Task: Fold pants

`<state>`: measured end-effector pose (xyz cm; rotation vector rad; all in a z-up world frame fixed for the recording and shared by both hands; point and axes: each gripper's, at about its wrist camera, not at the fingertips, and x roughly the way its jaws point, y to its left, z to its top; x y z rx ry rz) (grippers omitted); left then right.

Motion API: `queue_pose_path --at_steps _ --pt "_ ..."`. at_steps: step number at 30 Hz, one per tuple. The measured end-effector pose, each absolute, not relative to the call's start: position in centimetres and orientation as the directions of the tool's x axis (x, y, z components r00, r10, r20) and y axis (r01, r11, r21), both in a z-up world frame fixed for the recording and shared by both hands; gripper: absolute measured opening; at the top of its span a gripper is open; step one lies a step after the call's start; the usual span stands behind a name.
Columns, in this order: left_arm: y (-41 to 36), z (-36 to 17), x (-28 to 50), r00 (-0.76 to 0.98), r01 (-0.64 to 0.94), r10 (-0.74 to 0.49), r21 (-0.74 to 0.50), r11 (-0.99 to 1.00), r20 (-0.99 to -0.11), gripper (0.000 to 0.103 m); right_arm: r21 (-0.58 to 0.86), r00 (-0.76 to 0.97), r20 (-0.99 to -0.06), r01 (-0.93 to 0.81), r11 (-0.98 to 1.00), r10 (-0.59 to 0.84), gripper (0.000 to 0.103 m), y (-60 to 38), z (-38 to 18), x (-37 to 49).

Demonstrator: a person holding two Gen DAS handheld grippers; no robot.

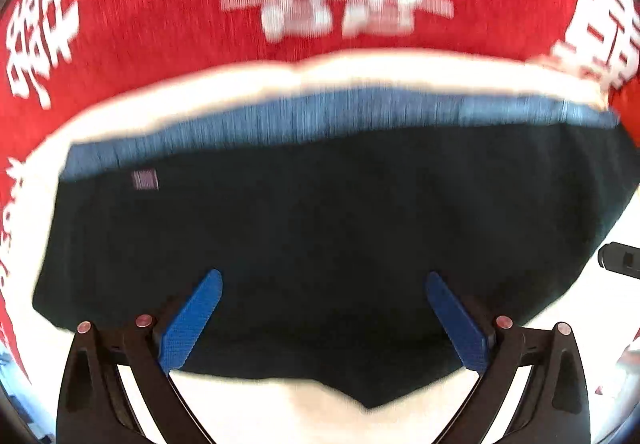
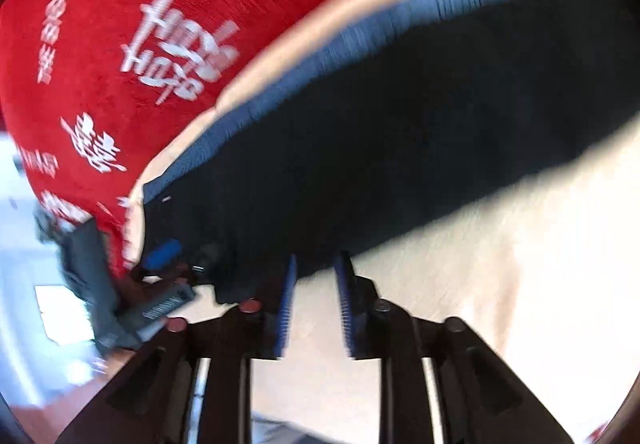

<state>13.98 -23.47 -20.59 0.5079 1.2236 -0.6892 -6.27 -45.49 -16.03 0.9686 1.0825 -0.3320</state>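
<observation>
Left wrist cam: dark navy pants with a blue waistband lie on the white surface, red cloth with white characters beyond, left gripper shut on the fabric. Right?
One thing is wrong: the left gripper is open, its blue fingers spread wide above the dark navy pants, gripping nothing. The left wrist view shows this. The blue waistband, white surface and red cloth with white characters are as stated.

One pants (image 1: 320,236); one red cloth (image 1: 160,4); two grippers, two blue fingers (image 1: 192,324) each.
</observation>
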Motion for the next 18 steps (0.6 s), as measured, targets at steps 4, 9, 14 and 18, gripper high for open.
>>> queue_pose_path --at_steps 4,9,14,18 --pt "-26.8 -20.2 16.6 0.238 0.7 -0.211 0.016 0.714 -0.948 0.103 0.436 0.444 -0.881 0.63 0.643 0.163 0.031 -48.4 -16.3 -2.8" --pt "-30.0 -23.4 19.3 0.273 0.642 -0.125 0.084 0.762 -0.954 0.103 0.336 0.394 -0.914 0.615 0.713 0.09 0.031 -50.8 -18.1 1.7" --pt "-29.0 -25.1 22.2 0.255 0.58 -0.142 0.034 0.814 -0.956 0.103 0.24 0.371 -0.929 0.633 0.736 -0.016 0.027 -53.7 -19.9 2.8" --pt "-28.5 -25.2 23.9 0.246 0.541 -0.108 0.044 0.84 -0.963 0.103 0.15 0.328 -0.939 0.66 0.736 -0.104 0.027 -55.4 -20.3 3.0"
